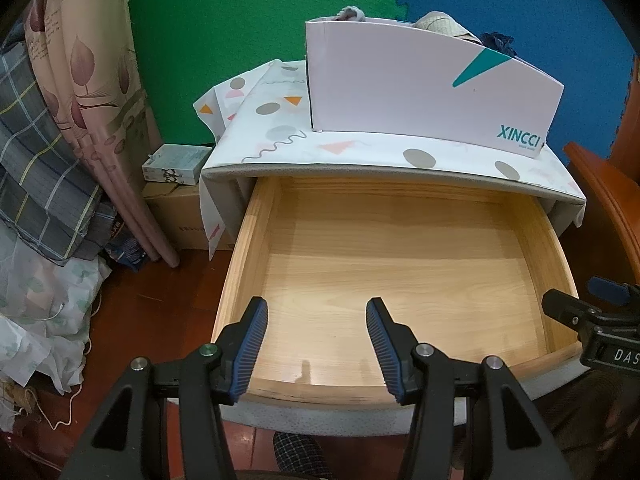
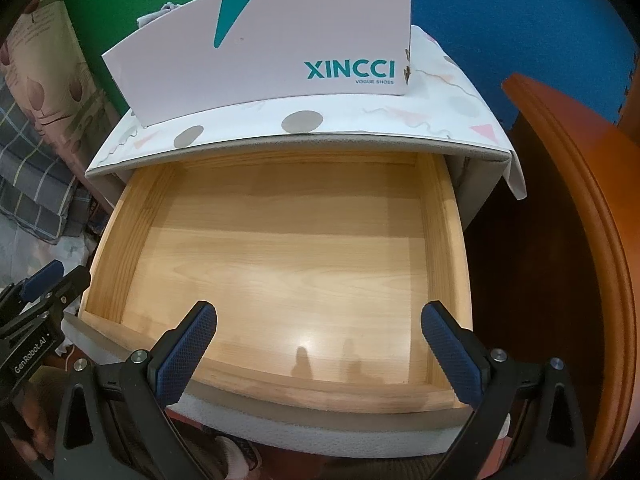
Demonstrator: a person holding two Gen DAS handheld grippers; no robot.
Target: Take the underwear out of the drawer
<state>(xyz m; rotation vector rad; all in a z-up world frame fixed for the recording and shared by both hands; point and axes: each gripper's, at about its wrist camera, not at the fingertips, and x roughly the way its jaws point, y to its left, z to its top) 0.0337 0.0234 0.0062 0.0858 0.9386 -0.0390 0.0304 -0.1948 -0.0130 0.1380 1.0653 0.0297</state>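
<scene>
Nearest, both grippers hang above the front edge of the pulled-out drawer (image 1: 400, 264): the left gripper (image 1: 317, 312) has its blue-padded fingers spread apart with nothing between them, and the right gripper (image 2: 318, 316) is spread wider, also holding nothing. In the left wrist view the right gripper shows at the right edge beside the drawer's right front corner; in the right wrist view the left one sits at the drawer's left front corner. The drawer's pale wood bottom shows bare from front wall to back, with only faint finger shadows near the front. Farther back, the cabinet top is covered by a white cloth (image 1: 360, 148) printed with grey dots and coloured triangles. On that cloth stands a white shoe box (image 1: 420, 92) marked XINCCI, and bunched underwear (image 1: 440, 24) pokes above its far rim, some beige, some grey, some dark blue. To the left are hanging curtains (image 1: 80, 92); behind is a green and blue foam wall (image 1: 248, 12).
</scene>
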